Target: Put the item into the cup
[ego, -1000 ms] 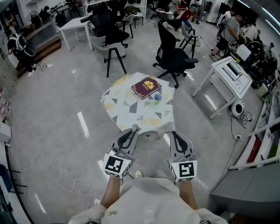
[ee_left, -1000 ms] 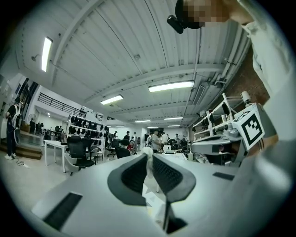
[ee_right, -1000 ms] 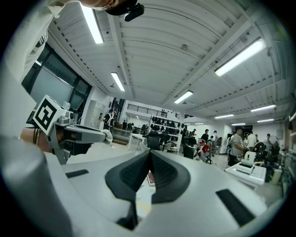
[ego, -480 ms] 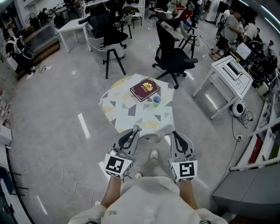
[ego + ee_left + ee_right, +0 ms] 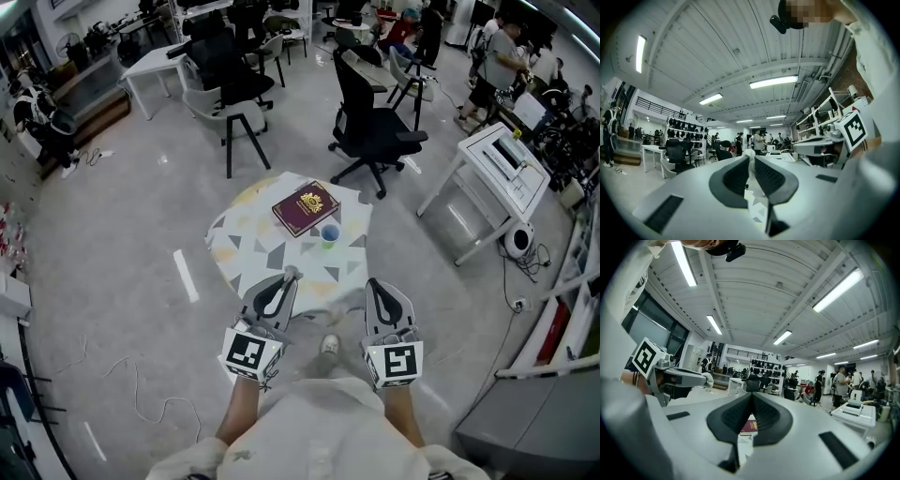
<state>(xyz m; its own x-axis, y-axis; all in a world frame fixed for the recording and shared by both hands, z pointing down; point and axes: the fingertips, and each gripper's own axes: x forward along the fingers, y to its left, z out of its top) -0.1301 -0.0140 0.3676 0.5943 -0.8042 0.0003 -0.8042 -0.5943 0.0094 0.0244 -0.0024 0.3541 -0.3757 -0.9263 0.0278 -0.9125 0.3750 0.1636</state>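
Nearest the camera, the person's pale shirt (image 5: 319,427) fills the bottom of the head view, with both forearms reaching forward. The left gripper (image 5: 291,275) is closed on a small white item (image 5: 749,158), pinched at the very tips of its jaws; the item shows as a pale lump poking up between the dark pads. The right gripper (image 5: 371,282) sits beside it, jaws pressed together with nothing between them. Both are held level, side by side, above the floor and the near edge of a small table (image 5: 246,246) covered with a cloth of grey and yellow triangles. On the far part of the table a dark red book (image 5: 306,207) with a gold emblem lies flat and askew. Just beside its right corner stands the cup (image 5: 329,233), small, bluish inside and upright, well apart from the held item. Beyond the table are a black office chair (image 5: 375,127) and a grey stool-legged chair (image 5: 230,103), and off to the right a white desk (image 5: 497,164).
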